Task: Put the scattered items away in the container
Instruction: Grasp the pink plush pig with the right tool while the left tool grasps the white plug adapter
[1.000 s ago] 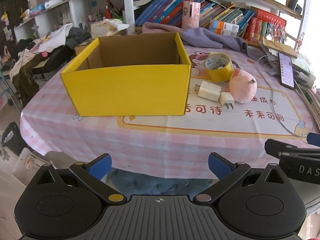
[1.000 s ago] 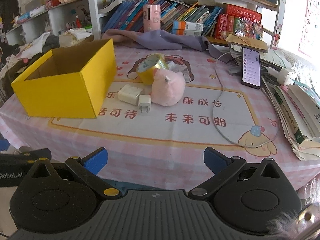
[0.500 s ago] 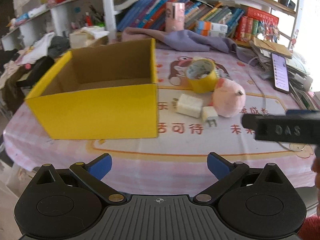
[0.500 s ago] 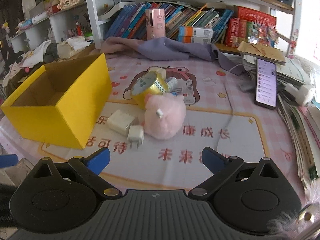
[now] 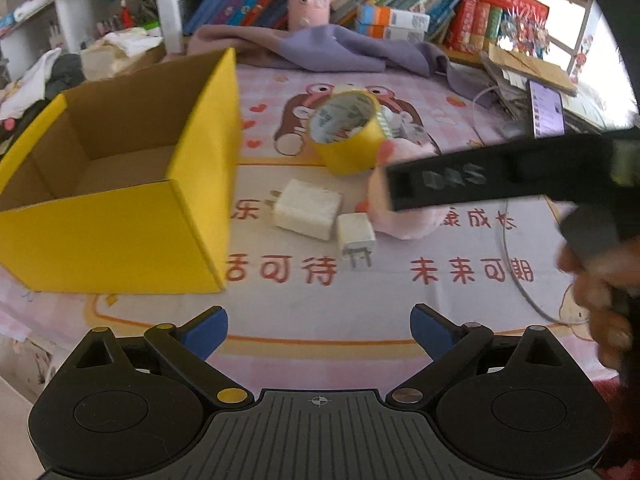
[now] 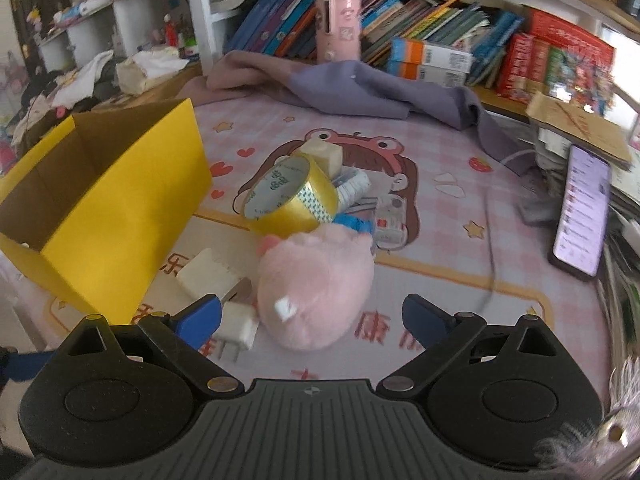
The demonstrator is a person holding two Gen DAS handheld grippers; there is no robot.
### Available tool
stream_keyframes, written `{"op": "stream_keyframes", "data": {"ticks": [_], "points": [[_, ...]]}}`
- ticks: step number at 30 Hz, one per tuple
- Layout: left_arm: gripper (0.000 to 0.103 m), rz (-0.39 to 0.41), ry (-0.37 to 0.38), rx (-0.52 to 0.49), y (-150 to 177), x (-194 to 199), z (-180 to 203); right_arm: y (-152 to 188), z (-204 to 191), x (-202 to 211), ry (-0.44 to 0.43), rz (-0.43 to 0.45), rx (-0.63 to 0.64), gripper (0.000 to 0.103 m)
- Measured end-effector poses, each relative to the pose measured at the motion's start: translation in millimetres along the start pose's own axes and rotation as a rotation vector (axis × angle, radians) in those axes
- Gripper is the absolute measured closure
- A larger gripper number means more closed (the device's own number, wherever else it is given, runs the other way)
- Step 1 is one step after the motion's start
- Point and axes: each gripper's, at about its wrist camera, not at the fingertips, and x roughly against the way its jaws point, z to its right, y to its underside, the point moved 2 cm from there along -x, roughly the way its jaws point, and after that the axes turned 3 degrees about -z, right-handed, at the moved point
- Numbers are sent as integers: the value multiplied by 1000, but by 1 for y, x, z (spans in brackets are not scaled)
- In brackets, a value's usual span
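An open yellow cardboard box [image 5: 120, 224] [image 6: 116, 208] stands on the left of the pink tablecloth, empty inside. Right of it lie a large white charger [image 5: 308, 210] [image 6: 206, 276], a small white plug [image 5: 356, 236] [image 6: 238, 326], a pink plush toy [image 6: 316, 288] [image 5: 404, 220] and a yellow tape roll [image 5: 346, 136] [image 6: 290, 200]. Small packets [image 6: 376, 208] lie behind the tape. My right gripper [image 6: 312, 322] is open, its jaws either side of the plush. My left gripper [image 5: 320, 330] is open and empty over the table's front edge.
A phone [image 6: 580, 208] and stacked papers [image 6: 576, 126] lie at the right edge. A white cable [image 5: 512, 264] loops over the cloth. A purple cloth [image 6: 360, 88] and a bookshelf [image 6: 400, 28] stand behind. The right tool's arm [image 5: 500, 172] crosses the left wrist view.
Both grippers have moved forward over the table toward the items. The right gripper has come down close to the pink plush, and its arm now crosses the left view.
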Motion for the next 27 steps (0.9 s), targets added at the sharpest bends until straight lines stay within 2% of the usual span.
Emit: {"op": "stream_keyframes", "data": {"ticks": [6, 7, 8, 9, 10, 12, 14, 20, 24, 27], "points": [[20, -10, -8, 9, -9, -14, 15, -13, 6, -36, -75, -38, 59, 4], [26, -15, -15, 13, -10, -17, 16, -14, 7, -39, -75, -37, 67, 8], [30, -19, -20, 20, -12, -21, 18, -14, 10, -43, -65, -37, 78, 17], [33, -22, -25, 28, -14, -24, 19, -14, 14, -44, -59, -38, 86, 37], [38, -23, -27, 37, -17, -28, 20, -14, 22, -43, -92, -40, 68, 42], [47, -24, -27, 55, -22, -35, 21, -15, 37, -35, -91, -25, 35, 47], [52, -27, -25, 70, -29, -44, 24, -13, 50, -29, -55, -13, 33, 47], [55, -38, -24, 72, -43, -66, 35, 2, 76, -21, -32, -43, 25, 45], [60, -57, -47, 62, -47, -76, 40, 3, 75, -23, -36, -33, 50, 38], [61, -64, -70, 80, -46, -82, 38, 2, 76, -28, -33, -47, 48, 25]]}}
